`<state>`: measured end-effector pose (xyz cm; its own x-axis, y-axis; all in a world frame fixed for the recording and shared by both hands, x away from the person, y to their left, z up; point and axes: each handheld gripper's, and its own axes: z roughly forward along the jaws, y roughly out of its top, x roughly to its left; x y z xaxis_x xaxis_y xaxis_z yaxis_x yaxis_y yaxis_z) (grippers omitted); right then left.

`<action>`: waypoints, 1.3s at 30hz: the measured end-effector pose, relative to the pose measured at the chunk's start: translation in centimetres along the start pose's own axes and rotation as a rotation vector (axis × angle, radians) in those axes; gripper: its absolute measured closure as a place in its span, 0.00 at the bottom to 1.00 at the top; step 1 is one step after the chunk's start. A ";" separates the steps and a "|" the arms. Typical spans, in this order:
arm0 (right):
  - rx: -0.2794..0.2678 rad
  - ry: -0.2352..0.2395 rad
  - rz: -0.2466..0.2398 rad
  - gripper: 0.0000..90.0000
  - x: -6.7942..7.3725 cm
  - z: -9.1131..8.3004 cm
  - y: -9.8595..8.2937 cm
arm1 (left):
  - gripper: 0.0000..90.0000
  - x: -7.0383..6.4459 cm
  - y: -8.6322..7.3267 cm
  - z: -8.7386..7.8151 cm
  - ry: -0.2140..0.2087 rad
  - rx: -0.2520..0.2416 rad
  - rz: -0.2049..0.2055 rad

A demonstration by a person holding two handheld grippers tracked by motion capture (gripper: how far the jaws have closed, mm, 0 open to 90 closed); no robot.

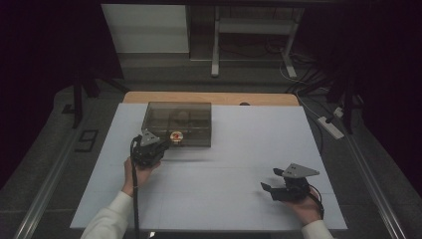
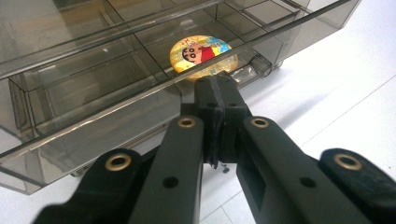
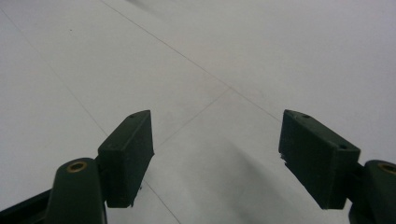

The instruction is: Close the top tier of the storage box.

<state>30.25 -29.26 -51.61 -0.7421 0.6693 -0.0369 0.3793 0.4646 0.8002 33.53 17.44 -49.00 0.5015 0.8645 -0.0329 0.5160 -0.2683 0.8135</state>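
Observation:
A smoky transparent box (image 1: 164,118) with inner compartments stands at the back of the white table. A round cartoon badge (image 1: 176,136) lies in a front compartment, also seen through the plastic in the left gripper view (image 2: 203,55). My left gripper (image 1: 166,143) is shut, its jaws pressed together with the tips (image 2: 215,85) against the front rim of the box (image 2: 93,70), just before the badge. Whether the rim is clamped between them I cannot tell. My right gripper (image 1: 269,179) rests near the front right of the table, open and empty (image 3: 217,158).
The white tabletop (image 1: 239,149) lies on a wooden board whose far edge shows behind the box. Beyond the table are a dark floor, cables, a power strip (image 1: 331,127) and metal desk legs (image 1: 215,50).

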 end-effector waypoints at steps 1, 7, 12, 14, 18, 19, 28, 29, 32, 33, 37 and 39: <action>0.001 0.000 0.000 0.28 0.0 0.0 0.0 | 0.98 0.0 0.1 0.1 0.002 -0.001 0.000; 0.000 -0.001 0.002 0.28 0.0 0.0 0.0 | 0.98 0.4 0.3 0.5 0.007 -0.005 -0.004; 0.002 0.000 0.001 0.28 0.0 0.0 0.0 | 0.99 0.6 0.4 0.8 0.011 -0.006 -0.004; 0.002 0.000 0.000 0.28 0.0 0.0 0.0 | 0.99 0.6 0.5 0.9 0.012 -0.006 -0.005; 0.002 0.001 0.001 0.28 0.0 0.1 0.0 | 0.98 0.7 0.6 1.0 0.014 -0.006 -0.008; 0.001 0.002 0.002 0.28 0.0 0.1 0.0 | 0.99 0.8 0.7 1.1 0.012 -0.009 -0.011; 0.001 0.000 0.001 0.28 0.0 0.0 0.0 | 0.98 0.9 1.1 1.2 0.017 -0.014 -0.002; 0.000 0.000 0.001 0.28 0.0 0.0 0.0 | 0.98 0.9 1.2 1.2 0.019 -0.015 0.000; 0.003 0.000 0.000 0.28 0.0 0.1 0.0 | 0.98 0.9 1.3 1.3 0.021 -0.014 0.001; 0.003 0.000 0.001 0.28 0.0 0.1 0.0 | 0.98 0.9 1.3 1.3 0.021 -0.015 0.001; 0.005 0.000 0.000 0.28 0.0 0.1 0.0 | 0.99 1.0 1.4 1.5 0.026 -0.017 0.001; 0.005 0.000 0.001 0.28 0.0 0.1 0.0 | 0.99 1.1 1.4 1.6 0.028 -0.017 0.001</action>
<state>30.29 -29.23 -51.67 -0.7415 0.6700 -0.0361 0.3827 0.4666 0.7974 35.91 17.31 -48.78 0.4827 0.8757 -0.0162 0.5033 -0.2622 0.8234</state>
